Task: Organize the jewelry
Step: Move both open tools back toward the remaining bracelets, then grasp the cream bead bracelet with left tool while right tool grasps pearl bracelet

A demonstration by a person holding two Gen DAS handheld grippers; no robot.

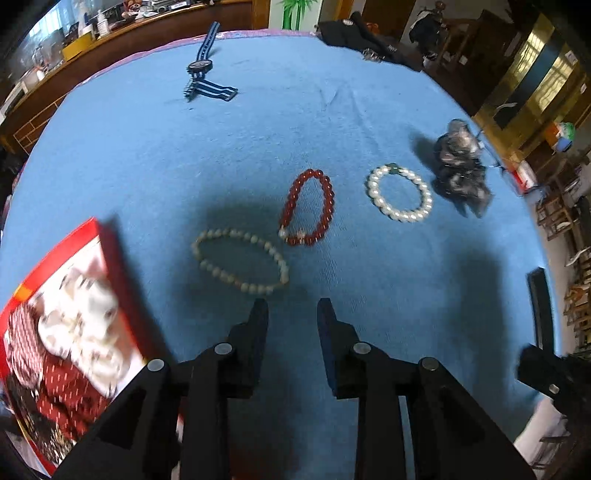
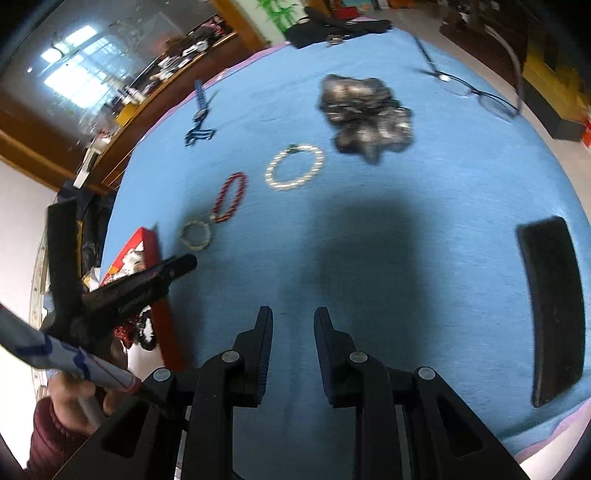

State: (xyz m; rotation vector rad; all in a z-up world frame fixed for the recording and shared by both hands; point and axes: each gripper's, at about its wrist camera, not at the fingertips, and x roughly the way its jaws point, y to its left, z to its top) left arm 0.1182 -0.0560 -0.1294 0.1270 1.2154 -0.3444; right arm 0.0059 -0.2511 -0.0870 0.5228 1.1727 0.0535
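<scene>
Three bead bracelets lie in a row on the blue cloth: a pale one, a red one and a white pearl one. My left gripper is open and empty, just short of the pale bracelet. A red box with jewelry inside sits at its left. My right gripper is open and empty over bare cloth. Its view shows the bracelets farther off: pale, red, pearl. The box and the left gripper are at its left.
A striped watch lies at the far side. A grey scrunchie sits right of the pearl bracelet. Glasses lie far right, a black case near right. Dark cloth lies at the far edge.
</scene>
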